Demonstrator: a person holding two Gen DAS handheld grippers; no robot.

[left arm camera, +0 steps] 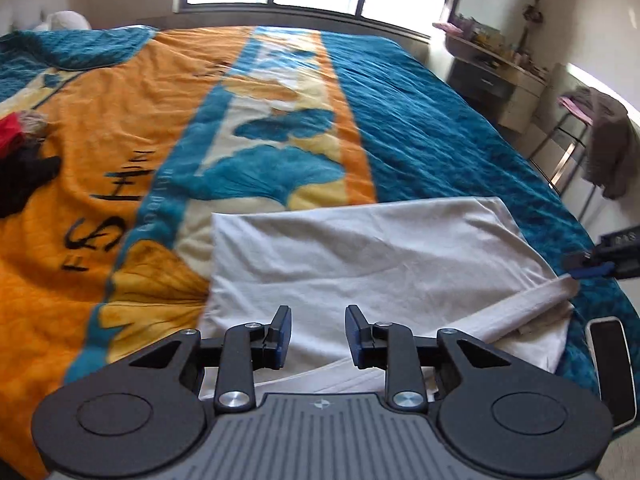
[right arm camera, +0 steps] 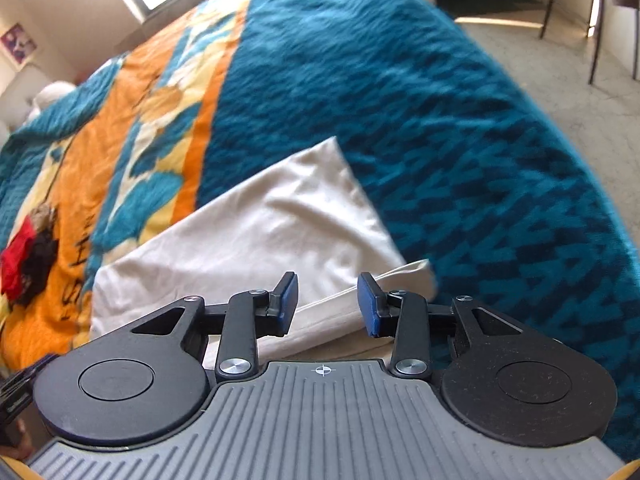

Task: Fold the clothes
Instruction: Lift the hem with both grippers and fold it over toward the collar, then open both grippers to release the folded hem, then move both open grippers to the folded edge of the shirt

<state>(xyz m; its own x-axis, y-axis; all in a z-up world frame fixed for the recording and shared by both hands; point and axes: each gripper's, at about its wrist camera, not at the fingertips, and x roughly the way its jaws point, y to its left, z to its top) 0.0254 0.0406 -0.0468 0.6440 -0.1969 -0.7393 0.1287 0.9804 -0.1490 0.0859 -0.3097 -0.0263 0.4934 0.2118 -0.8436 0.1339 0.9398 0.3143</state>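
Note:
A white garment (left arm camera: 360,256) lies folded flat on the near right part of the bed, with a long folded strip (left arm camera: 520,312) along its near edge. My left gripper (left arm camera: 318,336) hovers over the garment's near edge, open, with nothing between the pads. In the right wrist view the same garment (right arm camera: 248,224) spreads out ahead. My right gripper (right arm camera: 328,304) stands open over the end of the strip (right arm camera: 404,276), and the pads do not press on it. The right gripper's blue pad (left arm camera: 592,268) also shows at the garment's right corner.
The bed carries a teal, orange and cream blanket (left arm camera: 420,120). A pile of red and black clothes (left arm camera: 20,152) sits at the far left. A phone (left arm camera: 612,368) lies at the bed's near right edge. A chair draped with clothing (left arm camera: 600,140) and a desk (left arm camera: 492,76) stand to the right.

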